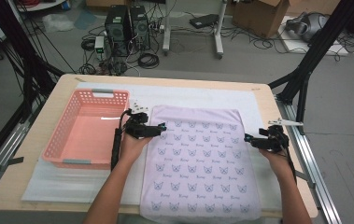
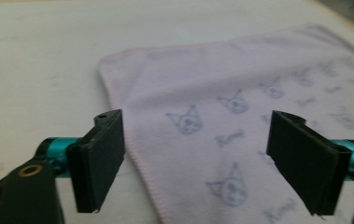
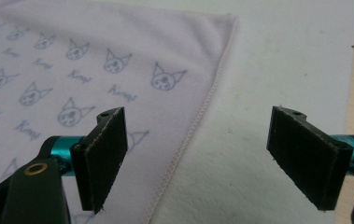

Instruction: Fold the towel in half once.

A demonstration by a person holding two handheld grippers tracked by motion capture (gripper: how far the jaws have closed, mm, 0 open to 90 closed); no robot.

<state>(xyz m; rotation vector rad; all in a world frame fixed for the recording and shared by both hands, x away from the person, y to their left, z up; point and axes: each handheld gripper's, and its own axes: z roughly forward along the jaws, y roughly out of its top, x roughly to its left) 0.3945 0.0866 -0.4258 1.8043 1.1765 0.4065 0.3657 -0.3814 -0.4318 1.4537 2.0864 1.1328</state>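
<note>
A pale lilac towel printed with small cat faces lies flat on a white mat. My left gripper hovers at the towel's left edge, near its far corner. In the left gripper view the towel runs under the gap, and the left gripper stands open with its jaws straddling the hemmed edge. My right gripper is at the towel's right edge. In the right gripper view the towel has its hem between the wide jaws of the right gripper, open and gripping nothing.
A pink plastic basket with nothing inside stands left of the towel on the mat. The wooden table ends just right of my right hand. Cables, computer towers and a cardboard box sit on the floor beyond.
</note>
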